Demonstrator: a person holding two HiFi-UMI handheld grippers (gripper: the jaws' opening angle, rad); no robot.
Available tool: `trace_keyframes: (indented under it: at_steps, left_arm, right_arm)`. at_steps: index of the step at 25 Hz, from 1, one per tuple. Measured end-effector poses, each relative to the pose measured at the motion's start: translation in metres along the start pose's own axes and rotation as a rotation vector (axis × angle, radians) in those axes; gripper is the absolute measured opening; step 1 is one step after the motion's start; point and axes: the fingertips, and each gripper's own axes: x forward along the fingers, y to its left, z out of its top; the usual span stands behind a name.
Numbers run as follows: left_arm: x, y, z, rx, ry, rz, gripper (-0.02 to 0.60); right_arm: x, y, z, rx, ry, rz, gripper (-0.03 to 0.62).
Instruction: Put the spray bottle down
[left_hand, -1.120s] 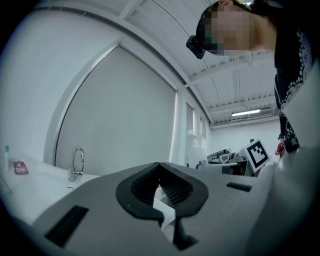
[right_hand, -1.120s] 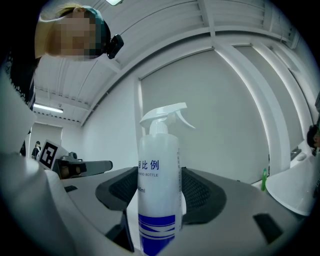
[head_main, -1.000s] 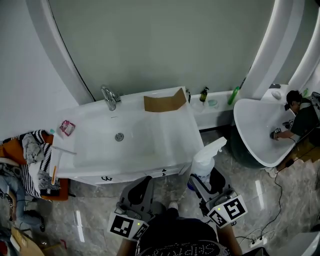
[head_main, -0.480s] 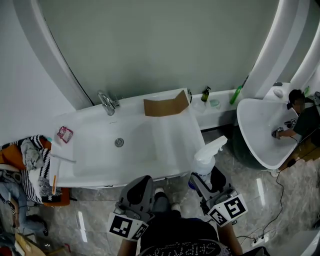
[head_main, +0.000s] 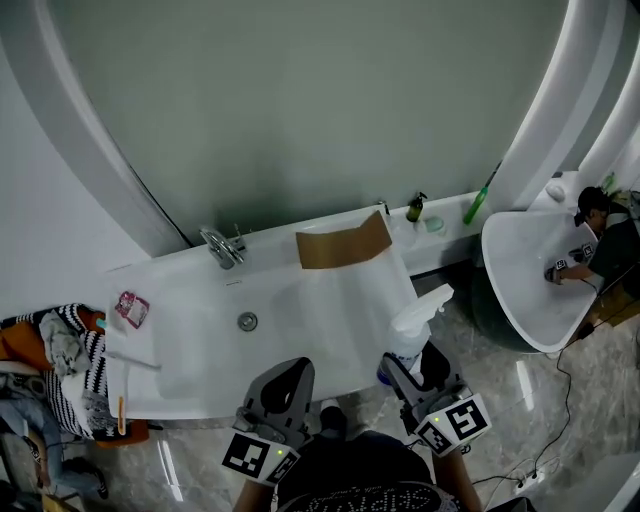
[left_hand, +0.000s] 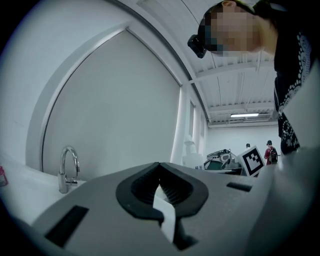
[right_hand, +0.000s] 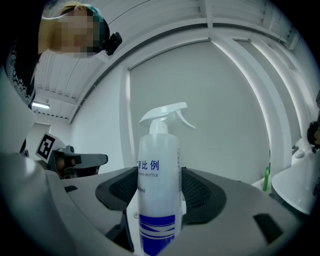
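White, slightly see-through plastic makes up the round-bodied spray bottle (right_hand: 158, 185), which is carrying a white trigger head, dark blue bands low on its wall and blue print across its middle. The right gripper (head_main: 410, 358) is clamping it: in the right gripper view its two ribbed black pads (right_hand: 200, 192) are pressing against opposite sides of the bottle's body, spread only as wide as the bottle. The bottle is standing upright in that grip, nozzle pointing away from the person, and in the head view it is hanging over the glossy veined grey stone floor (head_main: 500, 400), just off the front right corner of the smooth white rectangular basin (head_main: 300, 300) and not resting on anything. The left gripper (left_hand: 160, 167) is holding nothing; its grey jaws are meeting at the tips, with the dark ribbed pads curving apart behind them. On the basin's back edge a curved shiny chrome tap (head_main: 222, 245) is rising, and a flat brown cardboard piece (head_main: 343, 243) is leaning at the rear right.
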Motion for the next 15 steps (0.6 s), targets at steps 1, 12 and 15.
trace_keyframes:
  at_steps: [1, 12, 15]
  left_arm:
    - [0.003, 0.004, 0.000, 0.000, 0.003, -0.009, 0.002]
    - [0.013, 0.036, -0.006, -0.040, 0.018, -0.012, 0.002]
    - [0.019, 0.042, -0.005, -0.043, 0.021, -0.005, 0.002]
  right_arm:
    - [0.006, -0.001, -0.001, -0.001, 0.001, -0.005, 0.275]
    - [0.045, -0.009, -0.002, -0.012, 0.008, -0.022, 0.275]
    - [0.054, -0.012, -0.003, -0.013, 0.020, -0.016, 0.276]
